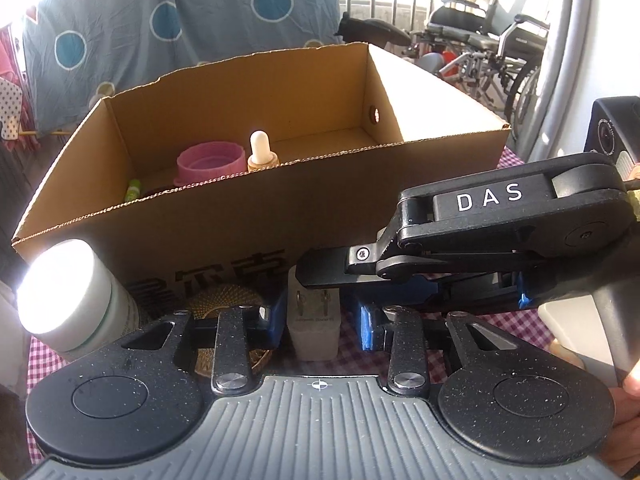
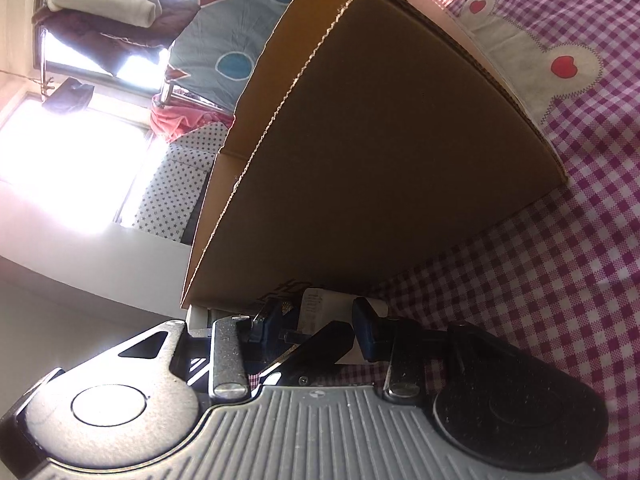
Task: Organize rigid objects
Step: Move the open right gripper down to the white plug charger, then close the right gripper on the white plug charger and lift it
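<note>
A white plug adapter (image 1: 314, 332) lies on the checked cloth just in front of the cardboard box (image 1: 224, 240). My left gripper (image 1: 318, 322) straddles it, with a blue pad close on either side and a thin gap at the right pad, so it is open. My right gripper (image 1: 320, 284) reaches in from the right, rolled on its side, shut on the adapter's far end. In the right wrist view the adapter (image 2: 320, 304) sits between the right gripper's (image 2: 320, 320) pads. Part of the left gripper crosses below it.
Inside the box are a pink lid (image 1: 210, 162), a dropper bottle (image 1: 260, 152) and a green stick (image 1: 132, 190). A white bottle (image 1: 72, 292) and a woven coaster (image 1: 228, 300) stand left of the adapter. The checked tablecloth (image 2: 520, 280) spreads to the right. Wheelchairs (image 1: 480, 48) stand beyond.
</note>
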`<state>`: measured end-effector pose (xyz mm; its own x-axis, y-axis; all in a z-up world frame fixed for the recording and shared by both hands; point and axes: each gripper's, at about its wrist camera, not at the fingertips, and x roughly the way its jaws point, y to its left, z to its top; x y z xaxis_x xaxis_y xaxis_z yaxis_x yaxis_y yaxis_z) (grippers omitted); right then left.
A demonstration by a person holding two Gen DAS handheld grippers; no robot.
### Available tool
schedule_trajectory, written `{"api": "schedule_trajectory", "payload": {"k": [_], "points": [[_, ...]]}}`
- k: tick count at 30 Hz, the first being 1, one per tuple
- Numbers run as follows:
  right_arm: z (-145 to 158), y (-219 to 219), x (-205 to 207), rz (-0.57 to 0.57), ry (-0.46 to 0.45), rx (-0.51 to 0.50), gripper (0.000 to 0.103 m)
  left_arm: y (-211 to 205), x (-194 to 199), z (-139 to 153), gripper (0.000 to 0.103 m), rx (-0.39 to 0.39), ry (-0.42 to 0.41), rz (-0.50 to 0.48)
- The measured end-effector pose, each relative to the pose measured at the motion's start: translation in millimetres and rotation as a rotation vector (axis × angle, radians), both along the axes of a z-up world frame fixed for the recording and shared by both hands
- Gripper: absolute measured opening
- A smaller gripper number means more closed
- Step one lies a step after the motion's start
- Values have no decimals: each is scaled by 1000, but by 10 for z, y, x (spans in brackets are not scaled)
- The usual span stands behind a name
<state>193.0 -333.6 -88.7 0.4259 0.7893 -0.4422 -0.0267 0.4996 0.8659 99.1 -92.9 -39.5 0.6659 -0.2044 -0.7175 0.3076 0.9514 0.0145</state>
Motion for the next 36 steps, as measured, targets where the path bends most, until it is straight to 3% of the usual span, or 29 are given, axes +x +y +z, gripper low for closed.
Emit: {"api": "schedule_trajectory", "payload": {"k": [12, 26, 36], "points": [[62, -142, -114, -35, -5, -10, 42, -98, 45, 0, 34, -53, 58, -10], [143, -470, -394, -121, -17, -53, 43, -262, 84, -17, 34, -173, 117, -79], [56, -544, -420, -130, -15, -53, 43, -299, 77, -44, 36, -135, 119, -121]]}}
